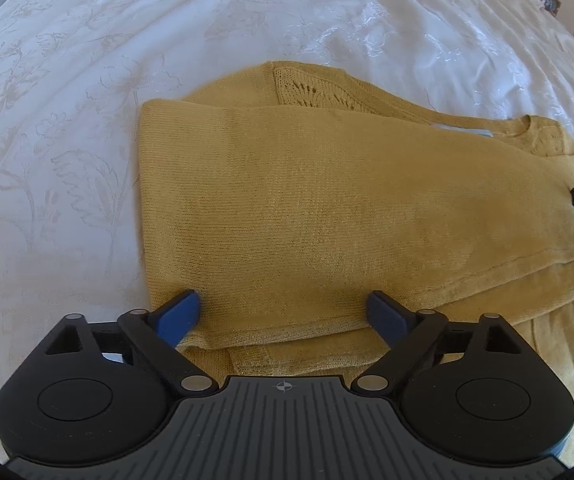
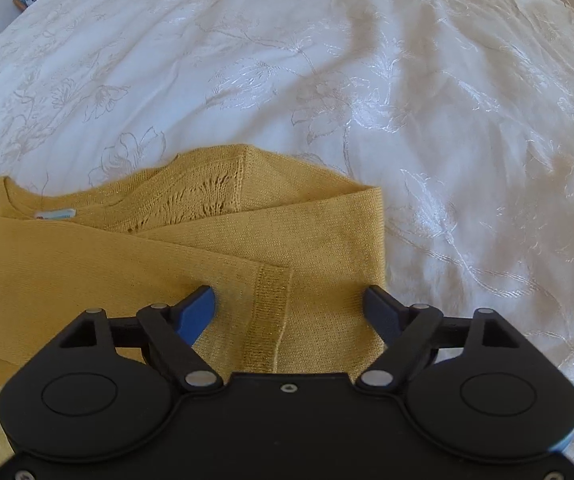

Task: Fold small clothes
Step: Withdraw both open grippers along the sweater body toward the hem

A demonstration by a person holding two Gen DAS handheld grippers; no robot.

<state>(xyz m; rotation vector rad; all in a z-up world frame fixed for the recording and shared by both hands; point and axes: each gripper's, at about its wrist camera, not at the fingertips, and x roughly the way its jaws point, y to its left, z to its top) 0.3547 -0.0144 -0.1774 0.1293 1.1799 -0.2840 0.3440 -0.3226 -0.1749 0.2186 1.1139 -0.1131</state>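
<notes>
Pointing steeply down at the bed, the left gripper [image 1: 284, 306] hangs over the near left end of a mustard-yellow knitted sweater [image 1: 327, 208], while the right gripper [image 2: 289, 302] tilts down over the opposite end, above the ribbed cuff [image 2: 269, 300] of a sleeve folded across the body. The sweater lies flat on a white bedspread embroidered with pale flowers [image 1: 67, 140], both sleeves brought in over the front, the neckline and a small white label [image 2: 56, 215] at the far edge. The hands that carry the tools are out of view, and each gripper's black body covers the nearest strip of knit, so the lower hem cannot be made out. A dark fingertip at the right edge of the left view is cut off by the frame. Small framed objects at the far corners are too tiny to identify. Both pairs of blue-padded jaws stand spread wide with only flat fabric below them; neither grasps anything, and contact with the knit cannot be judged.
</notes>
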